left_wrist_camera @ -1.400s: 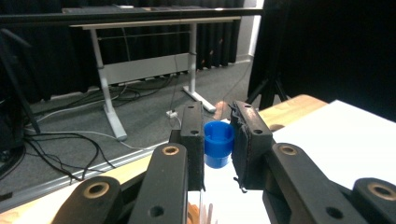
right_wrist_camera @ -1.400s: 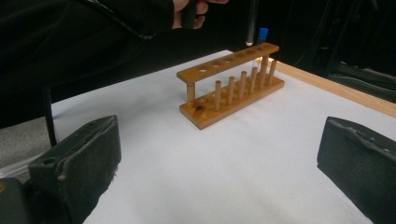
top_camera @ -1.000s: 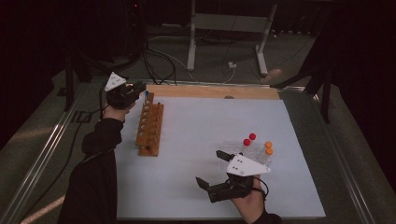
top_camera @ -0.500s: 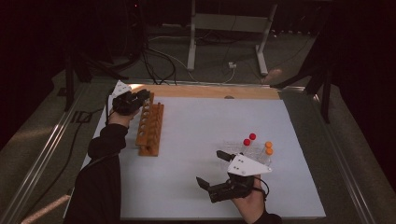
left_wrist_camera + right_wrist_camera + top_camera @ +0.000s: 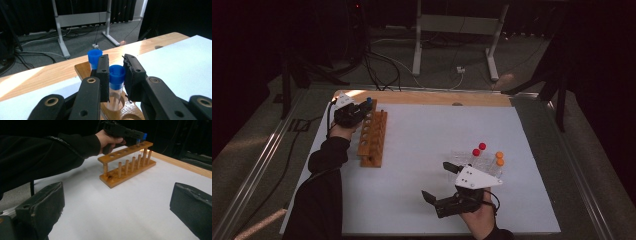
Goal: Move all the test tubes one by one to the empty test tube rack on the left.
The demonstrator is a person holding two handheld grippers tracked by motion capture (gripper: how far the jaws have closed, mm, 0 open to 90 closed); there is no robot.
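Glossy wooden rack (image 5: 82, 68), clear tube (image 5: 115, 93) with blue plastic cap (image 5: 117, 73).

I held a clear tube with a blue cap (image 5: 117, 73) upright, its lower end down inside a hole of the wooden rack (image 5: 373, 138). A second blue-capped tube (image 5: 94, 57) stood just behind it in the end hole. The rack was orange-brown, two tiers joined by pegs, its other holes empty, lying lengthwise at the left of the white mat. Four more tubes, two red-capped (image 5: 478, 149) and two orange-capped (image 5: 499, 158), lay on the mat's right side.
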